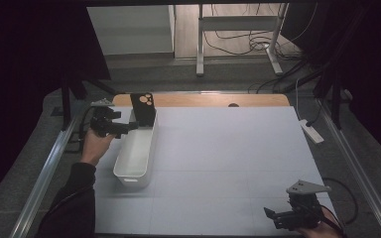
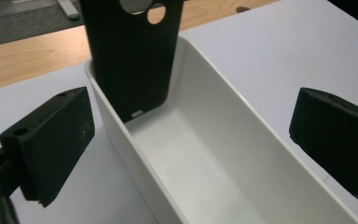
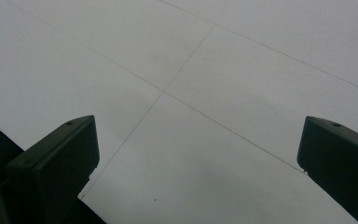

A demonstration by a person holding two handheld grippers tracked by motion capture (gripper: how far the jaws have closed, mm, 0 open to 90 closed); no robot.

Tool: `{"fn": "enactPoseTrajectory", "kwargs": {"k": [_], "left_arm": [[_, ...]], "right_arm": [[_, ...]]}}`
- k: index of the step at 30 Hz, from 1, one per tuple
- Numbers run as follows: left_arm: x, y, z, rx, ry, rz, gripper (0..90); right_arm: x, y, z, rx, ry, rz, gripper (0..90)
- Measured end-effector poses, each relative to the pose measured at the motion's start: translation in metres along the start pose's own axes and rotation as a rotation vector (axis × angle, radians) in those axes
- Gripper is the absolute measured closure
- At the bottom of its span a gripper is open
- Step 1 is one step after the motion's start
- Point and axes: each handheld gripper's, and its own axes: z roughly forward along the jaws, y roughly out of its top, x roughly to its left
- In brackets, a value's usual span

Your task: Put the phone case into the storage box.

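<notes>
We see the black phone case [image 2: 130, 60] standing on end in the far end of the white bin [image 1: 135, 153], leaning on its end wall, at about twelve o'clock from our left gripper [image 1: 121, 128], whose jaws gape wide and empty. Its long axis runs nearly upright, camera cut-outs on top; our right gripper [image 1: 278, 217], also wide, sits well apart at five o'clock

white bin [image 1: 135, 158]: 1 | black phone case [image 1: 143, 110]: 1 | tongs: 2 (left tongs [image 1: 124, 128], right tongs [image 1: 274, 217])
</notes>
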Motion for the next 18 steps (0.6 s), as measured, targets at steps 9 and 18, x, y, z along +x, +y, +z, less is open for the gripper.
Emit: {"fn": "enactPoseTrajectory", "kwargs": {"k": [9, 18], "left_arm": [[-0.010, -0.006, -0.003, -0.010, -0.038, 0.009, 0.0], [-0.016, -0.015, -0.008, -0.029, -0.050, 0.008, 0.0]], "right_arm": [[0.000, 0.000, 0.000, -0.003, -0.002, 0.002, 0.0], [0.000, 0.000, -0.001, -0.006, -0.009, 0.006, 0.0]]}}
